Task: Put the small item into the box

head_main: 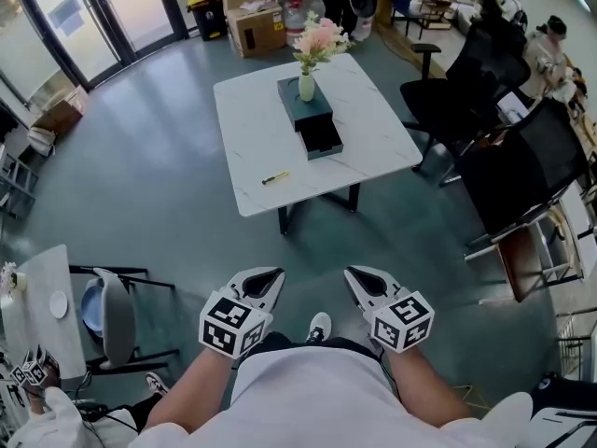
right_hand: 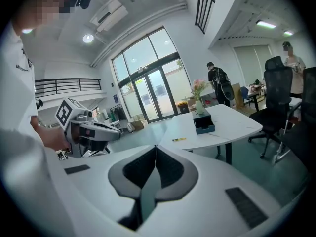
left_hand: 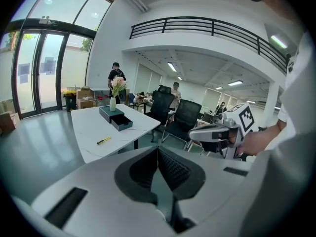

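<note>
A small yellow item (head_main: 274, 177) lies on the white table (head_main: 373, 124), near its front left part; it also shows as the yellow item (left_hand: 103, 140) and the yellow item (right_hand: 178, 139). The dark teal box (head_main: 312, 115) stands mid-table with its drawer (head_main: 320, 138) pulled open toward me, and a vase of pink flowers (head_main: 312, 49) rests on top. Both grippers hang close to my body, well short of the table. The left gripper (head_main: 269, 278) is shut and empty. The right gripper (head_main: 358, 275) is shut and empty too.
Black office chairs (head_main: 508, 152) crowd the right side of the table. A grey chair (head_main: 117, 315) and another small table (head_main: 42, 311) stand at my left. Cardboard boxes (head_main: 254, 17) sit by the glass doors. People (left_hand: 116, 78) stand farther back.
</note>
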Tool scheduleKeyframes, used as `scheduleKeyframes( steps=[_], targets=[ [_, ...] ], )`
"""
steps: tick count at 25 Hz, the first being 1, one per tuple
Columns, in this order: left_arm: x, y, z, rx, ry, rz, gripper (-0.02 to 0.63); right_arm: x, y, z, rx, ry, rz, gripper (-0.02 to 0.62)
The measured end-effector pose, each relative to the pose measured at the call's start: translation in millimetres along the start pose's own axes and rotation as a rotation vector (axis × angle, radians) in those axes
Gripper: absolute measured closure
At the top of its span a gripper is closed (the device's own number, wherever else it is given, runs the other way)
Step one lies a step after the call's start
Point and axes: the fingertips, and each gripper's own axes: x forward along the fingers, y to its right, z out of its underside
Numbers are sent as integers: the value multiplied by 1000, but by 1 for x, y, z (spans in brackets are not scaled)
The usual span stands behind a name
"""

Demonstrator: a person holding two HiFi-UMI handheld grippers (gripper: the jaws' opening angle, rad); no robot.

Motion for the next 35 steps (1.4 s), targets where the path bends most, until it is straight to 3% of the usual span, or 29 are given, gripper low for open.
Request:
scheduleKeyframes(
  steps=[15,26,35],
  targets=[
    [49,-24,-11,-32,-20,-4,589,13,47,3,18,-34,17,578],
    [98,-56,-49,-29,-17,22,589,48,85,-22,11,-66,32,579],
    [144,-123,-79,-42,-50,32,589,107,129,-54,31,-88,63,579]
  ],
)
